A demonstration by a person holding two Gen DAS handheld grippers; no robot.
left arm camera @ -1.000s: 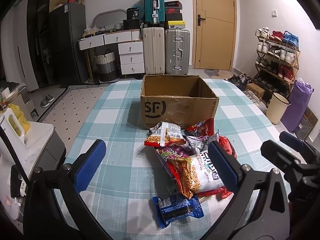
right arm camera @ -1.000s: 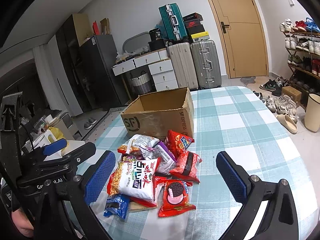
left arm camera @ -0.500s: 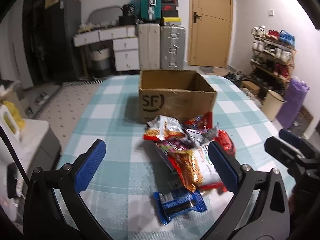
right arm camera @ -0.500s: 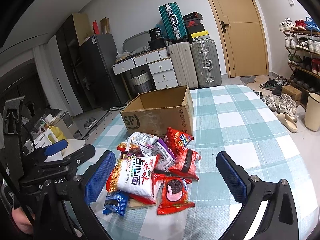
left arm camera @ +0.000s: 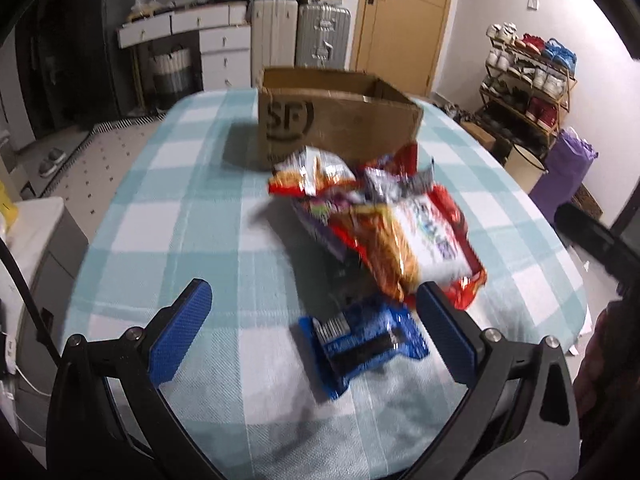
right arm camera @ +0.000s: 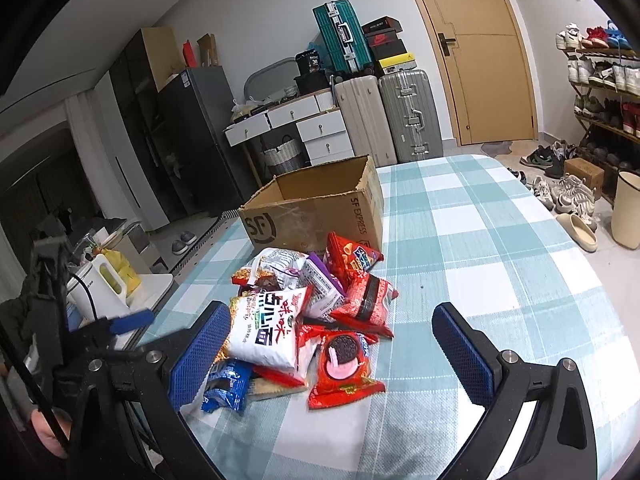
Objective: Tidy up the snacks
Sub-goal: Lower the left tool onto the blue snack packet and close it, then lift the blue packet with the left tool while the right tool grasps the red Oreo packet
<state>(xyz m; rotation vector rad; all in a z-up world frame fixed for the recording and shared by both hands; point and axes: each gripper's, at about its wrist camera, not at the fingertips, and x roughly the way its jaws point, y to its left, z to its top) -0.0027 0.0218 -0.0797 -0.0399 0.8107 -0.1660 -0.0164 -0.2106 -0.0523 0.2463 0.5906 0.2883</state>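
Left tongs (left arm camera: 310,334) hang wide open over the near end of the counter (left arm camera: 168,208), gripping nothing. The blue pack (left arm camera: 366,346) lies flat just ahead, between the pads but nearer the right one, its long axis running roughly left to right. Right tongs (right arm camera: 332,352) are spread open too, empty, with the red cookie pack (right arm camera: 344,364) between the fingers. The pile (right arm camera: 316,300) sits near the box (right arm camera: 316,208), which looks empty so far. The left tongs look nearer to blue.
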